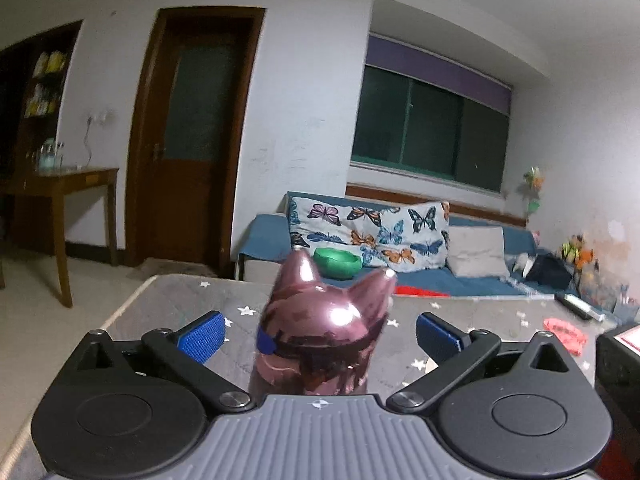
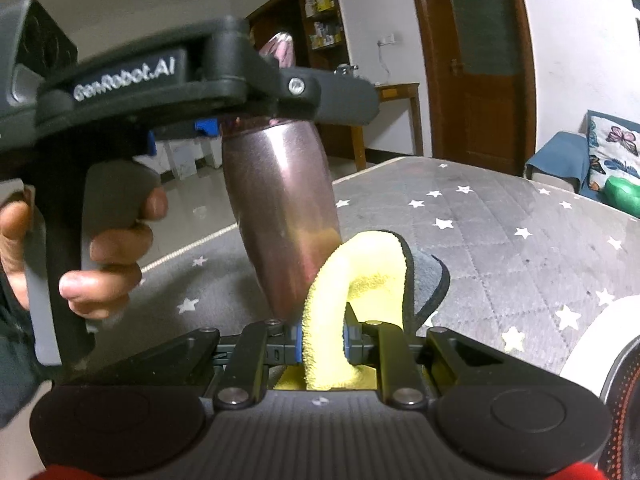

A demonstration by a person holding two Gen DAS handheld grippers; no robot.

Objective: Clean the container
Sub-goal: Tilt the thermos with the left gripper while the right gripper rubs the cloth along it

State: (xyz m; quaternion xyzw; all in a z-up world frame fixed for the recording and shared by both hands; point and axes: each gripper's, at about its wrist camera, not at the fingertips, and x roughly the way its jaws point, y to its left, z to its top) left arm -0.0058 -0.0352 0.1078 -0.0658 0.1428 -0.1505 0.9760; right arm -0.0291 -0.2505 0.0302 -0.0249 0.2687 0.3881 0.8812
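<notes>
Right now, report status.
Left gripper open, straddling glossy pink cat-eared metal bottle. Right gripper shut on yellow microfibre cloth, against bottle's side. No obstruction seen.

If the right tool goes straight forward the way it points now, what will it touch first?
Most likely the pink cat-eared bottle. The right tool, shut on the yellow cloth, points at the bottle's lower body, and the cloth already seems to touch it; exact depth is unclear.

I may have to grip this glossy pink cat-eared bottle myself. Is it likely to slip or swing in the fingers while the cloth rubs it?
The bottle looks glossy and smooth, so probably slippery. Its body tapers downward, so rubbing could make it swing. The yellow cloth folds limply in the right gripper, so it should push only softly.
</notes>
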